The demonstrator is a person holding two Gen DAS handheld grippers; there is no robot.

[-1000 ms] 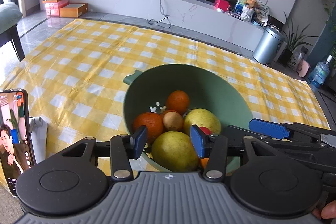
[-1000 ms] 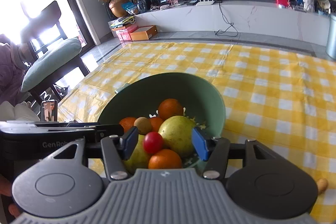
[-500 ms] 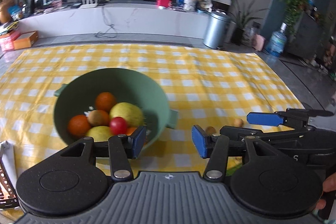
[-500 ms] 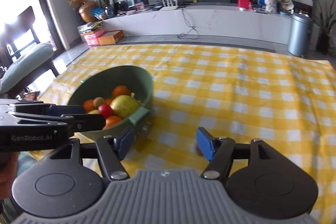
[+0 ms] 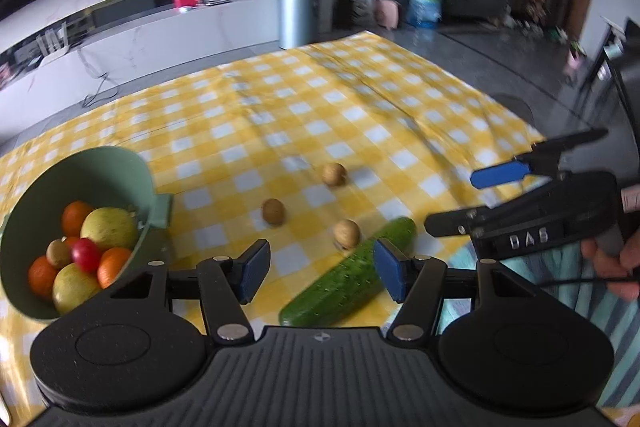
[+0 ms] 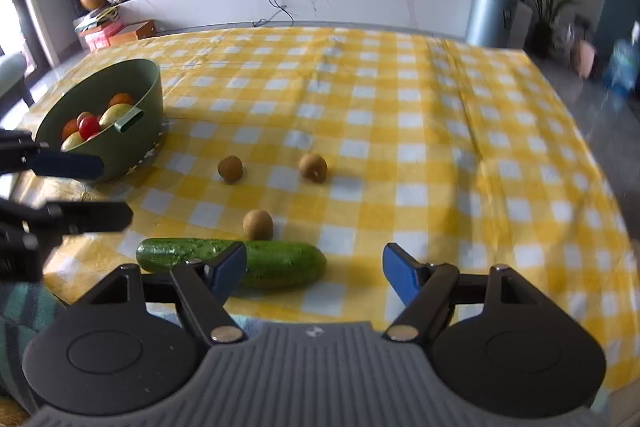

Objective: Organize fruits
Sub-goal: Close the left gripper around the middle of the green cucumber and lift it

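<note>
Both grippers, left (image 5: 318,273) and right (image 6: 314,273), gape empty; your nudge could roll the cucumber (image 6: 232,261) off the tablecloth's (image 6: 440,131) near edge.

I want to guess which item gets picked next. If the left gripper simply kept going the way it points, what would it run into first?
Most likely the cucumber: it lies on the tablecloth between the open fingers of the left gripper, nearest of all. A small brown fruit sits just beyond. Depth is hard to judge here.
</note>
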